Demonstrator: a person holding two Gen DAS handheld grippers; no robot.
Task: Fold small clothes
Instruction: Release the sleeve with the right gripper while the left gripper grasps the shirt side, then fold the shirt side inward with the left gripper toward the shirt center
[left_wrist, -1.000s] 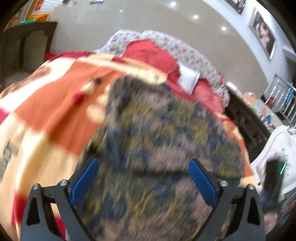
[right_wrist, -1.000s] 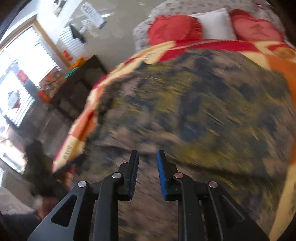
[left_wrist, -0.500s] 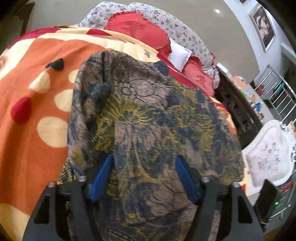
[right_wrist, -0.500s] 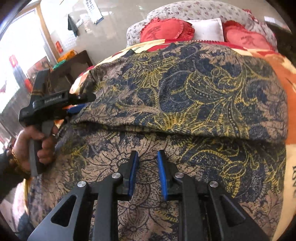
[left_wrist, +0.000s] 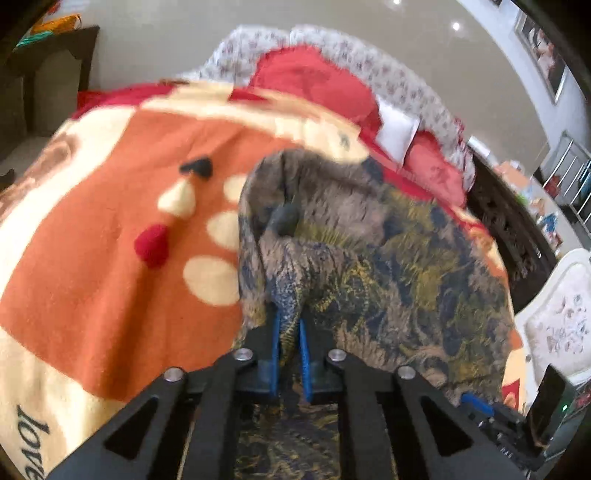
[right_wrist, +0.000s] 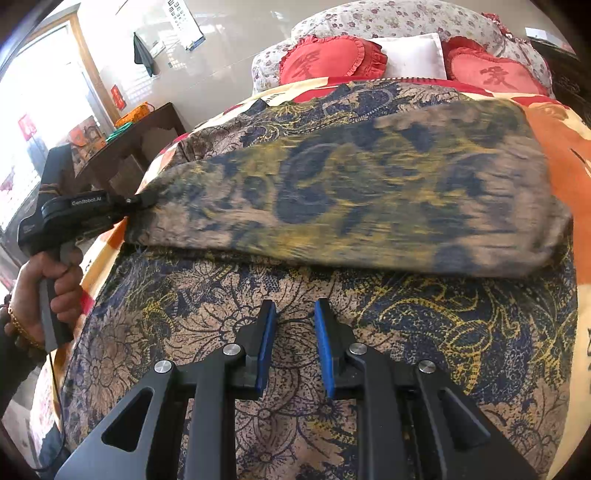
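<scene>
The patterned garment (right_wrist: 332, 295), a brown cloth printed in navy and yellow, lies spread over the orange blanket (left_wrist: 110, 266) on the bed, and much of it is hard to read: in both views the lifted fold is smeared by motion blur, so its print dissolves into streaks. The left gripper (left_wrist: 288, 332) has its blue pads pressed together on a bunched ridge of the cloth, which runs up from between them toward the far edge; the cloth underneath the gripper body is hidden. In the right wrist view the same gripper (right_wrist: 142, 201) shows from the side, held in the person's left hand (right_wrist: 44, 295), its tips buried in the corner of the blurred fold so the fingers themselves cannot be seen. The right gripper (right_wrist: 293, 332) sits low over the flat near part of the garment with a narrow gap between its pads; whether the fabric is caught in that gap or merely lies beneath it cannot be told. In the left view only a dark corner and a blue pad of the right gripper show at the lower right. Red heart cushions (right_wrist: 332, 59) and a white pillow (right_wrist: 410, 55) stand at the head of the bed, and the blanket's lettering is cut off at the frame edge
</scene>
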